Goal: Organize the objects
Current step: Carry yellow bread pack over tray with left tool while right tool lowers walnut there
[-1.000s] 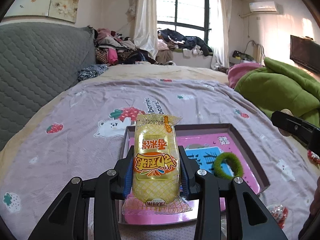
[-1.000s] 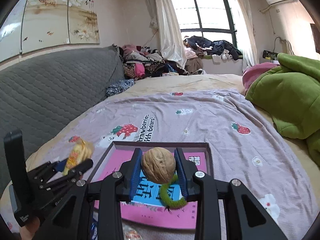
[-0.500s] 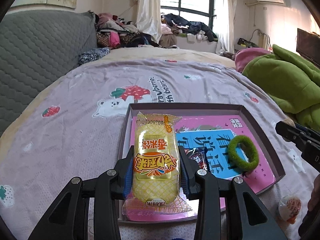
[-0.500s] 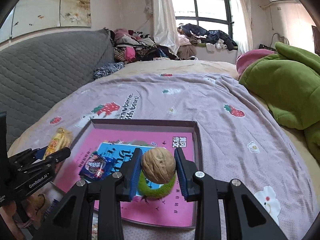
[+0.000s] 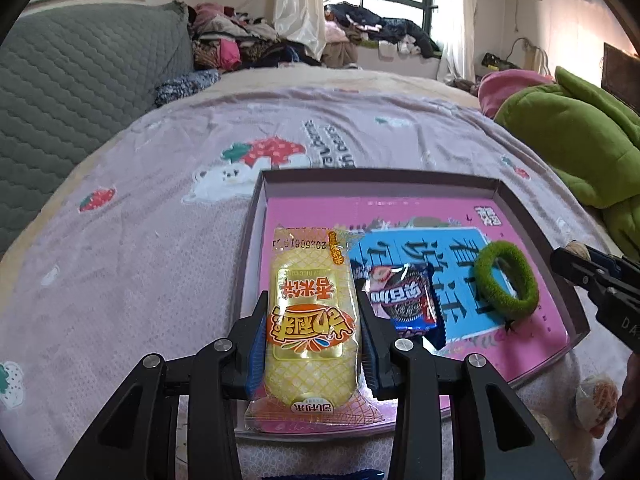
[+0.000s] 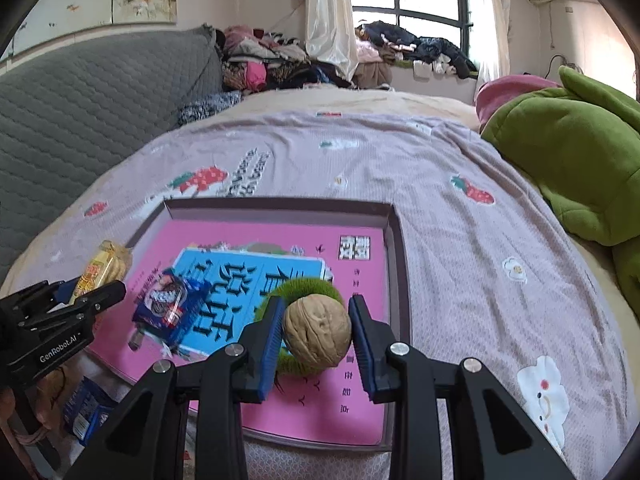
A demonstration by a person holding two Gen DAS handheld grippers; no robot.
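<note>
Both my grippers have dropped closer over the tray (image 5: 532, 220), left gripper (image 5: 312, 344) clamping the yellow snack (image 5: 310, 320), right gripper (image 6: 316, 330) pinching the walnut (image 6: 317, 330), so I lower until, probably, contact before releasing.

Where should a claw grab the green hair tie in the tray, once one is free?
Pinch one side of the green hair tie band: one finger in its open centre, one outside. It lies flat on the tray, so come straight down. Take the arc nearest the tray's right wall, away from the blue cookie packet. Both claws are full now.
</note>
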